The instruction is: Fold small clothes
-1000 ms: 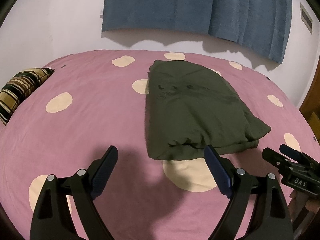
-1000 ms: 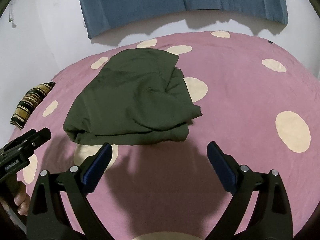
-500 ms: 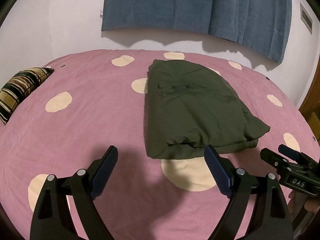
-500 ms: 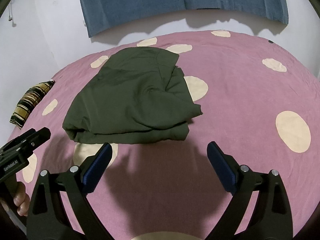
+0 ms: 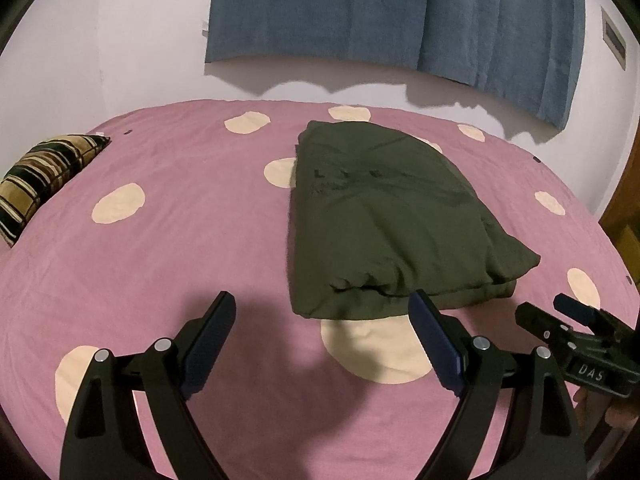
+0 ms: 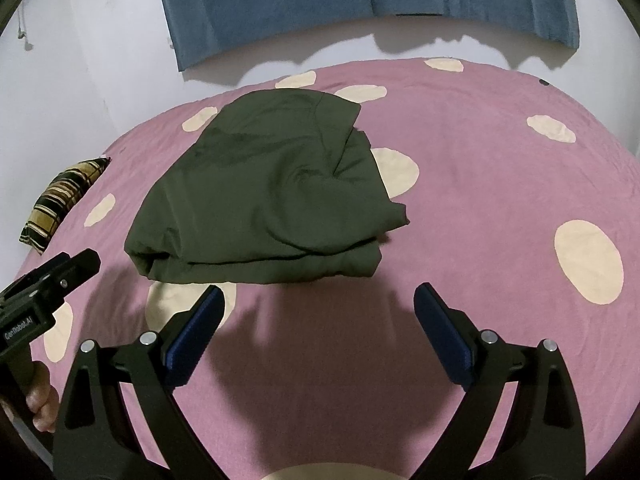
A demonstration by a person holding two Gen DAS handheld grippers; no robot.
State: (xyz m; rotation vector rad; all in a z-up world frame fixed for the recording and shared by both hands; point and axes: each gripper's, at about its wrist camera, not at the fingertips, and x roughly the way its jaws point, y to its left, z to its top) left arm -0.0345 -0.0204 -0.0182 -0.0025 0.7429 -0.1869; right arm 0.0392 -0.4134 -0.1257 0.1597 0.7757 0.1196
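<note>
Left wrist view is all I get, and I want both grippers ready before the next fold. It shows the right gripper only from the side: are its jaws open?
Observer: Yes. The right gripper stands wide open with nothing between its jaws, over the pink cover, just short of the green garment.
Operator: Does the garment's right side lie flat?
Observer: No. In the right wrist view an upper layer there is puckered into a ridge, and one corner pokes out sideways over the cover.
</note>
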